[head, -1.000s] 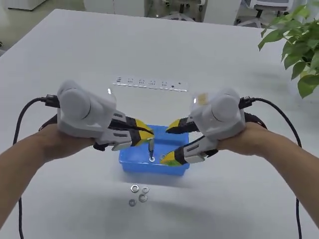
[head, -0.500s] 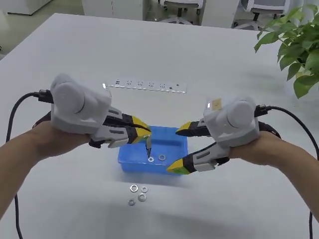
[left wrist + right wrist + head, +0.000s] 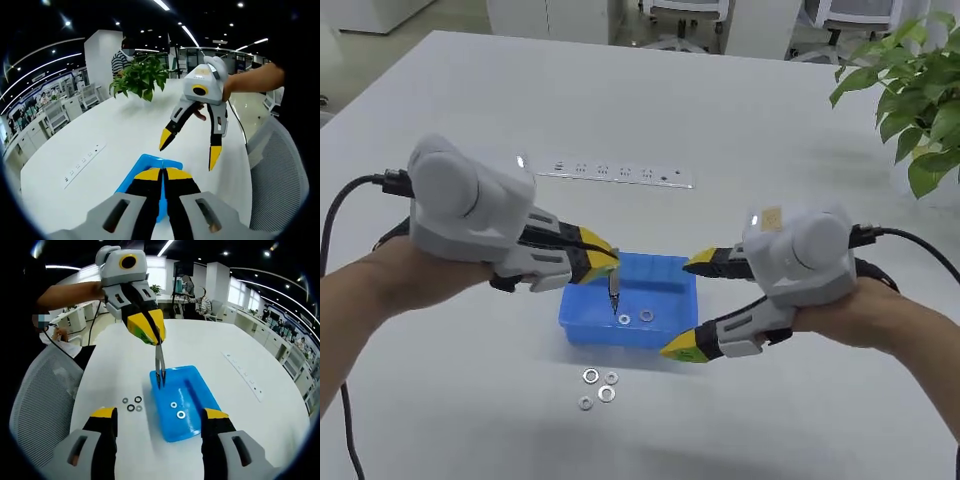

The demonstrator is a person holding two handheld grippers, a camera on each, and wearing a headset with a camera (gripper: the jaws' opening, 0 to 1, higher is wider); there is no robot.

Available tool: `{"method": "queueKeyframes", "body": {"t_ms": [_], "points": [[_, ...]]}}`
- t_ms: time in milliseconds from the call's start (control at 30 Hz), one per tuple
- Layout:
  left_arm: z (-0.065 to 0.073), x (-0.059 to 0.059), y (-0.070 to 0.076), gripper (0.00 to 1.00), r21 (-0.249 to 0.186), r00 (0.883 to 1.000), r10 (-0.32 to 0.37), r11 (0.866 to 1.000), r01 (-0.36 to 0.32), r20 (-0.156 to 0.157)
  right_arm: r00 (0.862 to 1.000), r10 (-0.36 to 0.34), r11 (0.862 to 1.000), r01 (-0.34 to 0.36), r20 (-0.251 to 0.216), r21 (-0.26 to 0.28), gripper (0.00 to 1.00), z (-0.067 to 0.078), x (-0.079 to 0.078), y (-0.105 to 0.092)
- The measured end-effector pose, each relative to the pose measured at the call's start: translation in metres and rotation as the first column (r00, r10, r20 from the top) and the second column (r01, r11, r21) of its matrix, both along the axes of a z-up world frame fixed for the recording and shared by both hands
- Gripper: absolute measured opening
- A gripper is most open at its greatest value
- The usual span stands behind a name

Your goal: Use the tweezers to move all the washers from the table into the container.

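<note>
My left gripper (image 3: 605, 258) is shut on the metal tweezers (image 3: 614, 288), which hang point-down over the blue container (image 3: 610, 336). Two washers (image 3: 624, 319) lie inside the container. Several more washers (image 3: 590, 376) lie loose on the table in front of it. My right gripper (image 3: 685, 307) stands open at the container's right end, holding nothing. The right gripper view shows the left gripper (image 3: 159, 340), the tweezers (image 3: 159, 367), the container (image 3: 200, 390), its washers (image 3: 181, 414) and the table washers (image 3: 131, 405). The left gripper view shows the open right gripper (image 3: 189, 154) past the container (image 3: 145, 162).
A white power strip (image 3: 610, 170) lies on the table behind the container. A green plant (image 3: 910, 90) stands at the far right edge. Cables trail from both grippers. Office chairs stand beyond the table's far side.
My right gripper has drawn back to the right, away from the container, so both washers inside now show. The left gripper still holds the tweezers over the container.
</note>
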State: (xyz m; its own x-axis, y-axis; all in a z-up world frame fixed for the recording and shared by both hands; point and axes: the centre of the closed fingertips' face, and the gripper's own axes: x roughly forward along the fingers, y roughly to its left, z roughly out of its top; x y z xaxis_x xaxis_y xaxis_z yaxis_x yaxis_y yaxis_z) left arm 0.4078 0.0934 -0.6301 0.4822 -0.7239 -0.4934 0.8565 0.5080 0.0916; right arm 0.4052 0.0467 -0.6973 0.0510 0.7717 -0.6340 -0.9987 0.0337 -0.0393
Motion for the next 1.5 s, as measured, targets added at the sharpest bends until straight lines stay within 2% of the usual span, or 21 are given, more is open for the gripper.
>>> {"method": "queueKeyframes", "body": {"t_ms": [500,700,1000,1200,1500], "points": [[0.002,-0.017,-0.001,0.05,-0.005,1.000,-0.016,1.000,0.016,-0.017,1.000,-0.003,1.000,0.003,-0.006,0.004,0.71,-0.004,-0.009,-0.006],[-0.004,-0.027,-0.006,0.05,-0.006,0.999,-0.032,0.999,0.032,-0.023,1.000,0.017,1.000,-0.017,-0.007,0.009,0.69,-0.005,-0.015,-0.005],[-0.010,-0.036,-0.014,0.05,-0.009,0.998,-0.059,0.998,0.059,-0.022,0.998,0.066,0.998,-0.065,-0.003,0.020,0.62,-0.005,-0.027,-0.002],[-0.018,-0.042,-0.015,0.05,-0.004,0.997,-0.066,0.998,0.065,-0.032,0.995,0.098,0.995,-0.098,0.001,0.017,0.56,-0.008,-0.034,0.001],[-0.032,-0.047,-0.013,0.05,0.008,0.996,-0.071,0.997,0.072,-0.048,0.988,0.152,0.988,-0.152,0.006,-0.001,0.47,-0.019,-0.044,0.009]]}}
